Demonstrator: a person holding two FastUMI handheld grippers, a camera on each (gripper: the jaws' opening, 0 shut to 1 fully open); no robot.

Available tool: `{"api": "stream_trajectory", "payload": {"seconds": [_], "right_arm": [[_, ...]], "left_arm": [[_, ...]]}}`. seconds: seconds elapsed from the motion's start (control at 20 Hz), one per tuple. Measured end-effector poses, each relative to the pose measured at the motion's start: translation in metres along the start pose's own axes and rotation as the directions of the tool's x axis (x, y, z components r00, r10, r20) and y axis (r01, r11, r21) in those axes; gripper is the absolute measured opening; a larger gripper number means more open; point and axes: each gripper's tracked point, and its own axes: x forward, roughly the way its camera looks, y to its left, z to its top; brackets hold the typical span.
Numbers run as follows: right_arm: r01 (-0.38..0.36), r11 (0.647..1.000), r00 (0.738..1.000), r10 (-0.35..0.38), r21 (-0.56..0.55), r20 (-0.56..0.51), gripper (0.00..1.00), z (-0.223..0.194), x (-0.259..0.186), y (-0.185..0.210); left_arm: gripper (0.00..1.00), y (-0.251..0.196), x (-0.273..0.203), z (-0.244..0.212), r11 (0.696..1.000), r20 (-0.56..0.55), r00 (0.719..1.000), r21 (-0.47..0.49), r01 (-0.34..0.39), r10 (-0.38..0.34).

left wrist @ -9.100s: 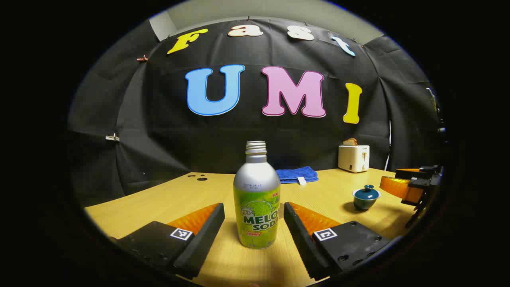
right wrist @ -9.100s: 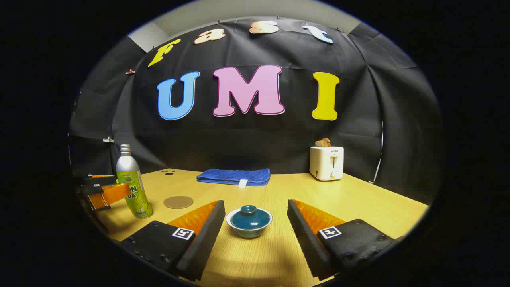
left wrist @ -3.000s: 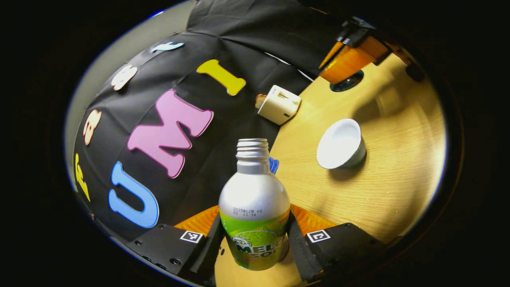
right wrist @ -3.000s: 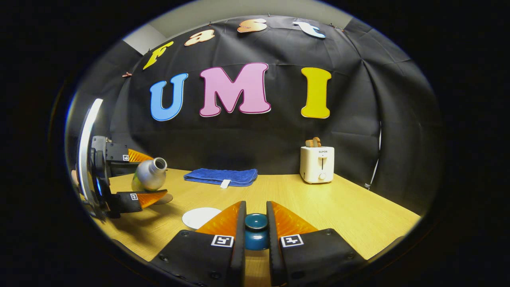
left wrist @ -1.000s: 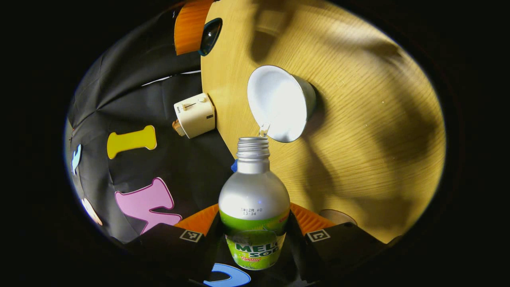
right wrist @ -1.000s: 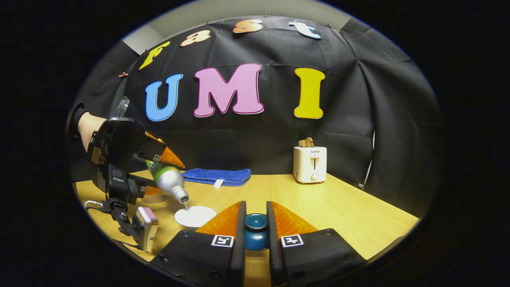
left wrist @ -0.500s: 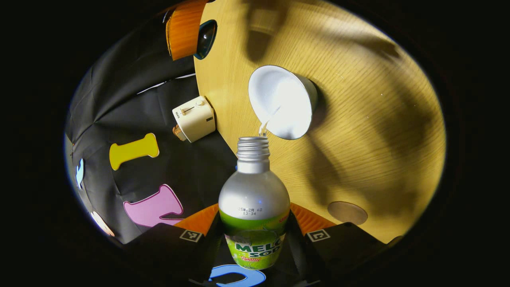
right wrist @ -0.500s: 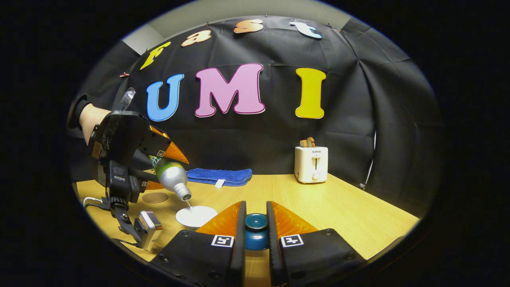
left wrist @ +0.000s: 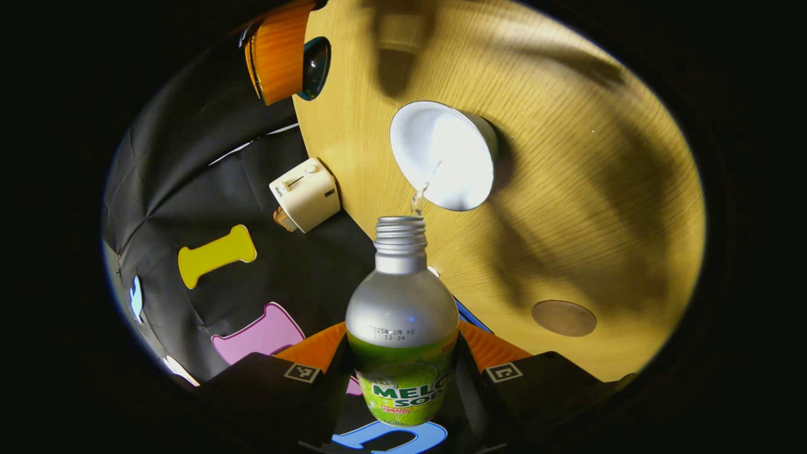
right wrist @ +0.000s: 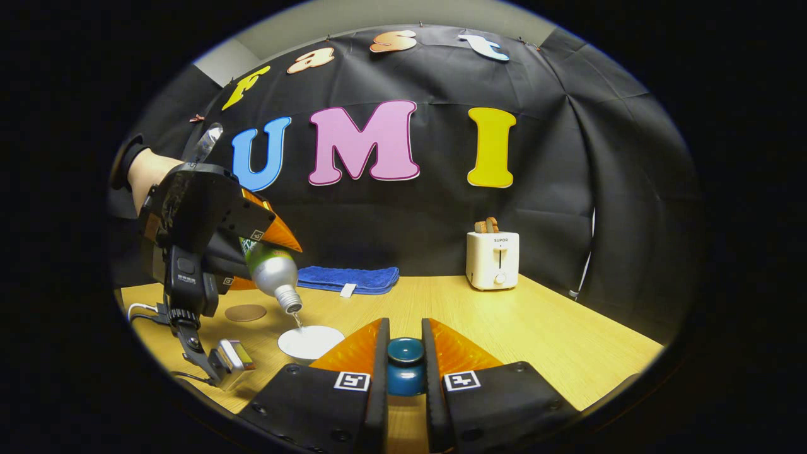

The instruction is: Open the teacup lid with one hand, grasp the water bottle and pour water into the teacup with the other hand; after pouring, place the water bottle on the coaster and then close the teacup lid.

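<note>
Left gripper (left wrist: 403,353) pinching water bottle (left wrist: 402,340) at bottom centre, tilted over open teacup (left wrist: 444,154) above; thin stream falling in. Right gripper (right wrist: 403,359) at bottom centre, clamped on teacup lid (right wrist: 404,366). Coaster (left wrist: 563,317) lower right on table (left wrist: 599,189).

Bottom of the water bottle (left wrist: 401,353) is cut off low in the left gripper view, and its lower sides are tucked behind the left tongs (left wrist: 401,369). In the right gripper view the right tongs (right wrist: 405,359) cover the teacup lid (right wrist: 405,350) except its knob, and also the right part of the teacup (right wrist: 310,342). How much water is in the cup, can't tell. The blue towel's (right wrist: 348,278) left end sits behind the bottle.
</note>
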Motion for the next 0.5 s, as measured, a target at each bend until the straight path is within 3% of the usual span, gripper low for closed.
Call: {"api": "stream_trajectory", "payload": {"seconds": [0.5], "right_arm": [[-0.001,1.0,1.0,0.001,0.0,0.0,0.28,0.0002,0.0,-0.0002]], "left_arm": [[0.8,0.0013,0.0002,-0.0011,1.0,-0.007,1.0,0.012,-0.01,0.01]]}}
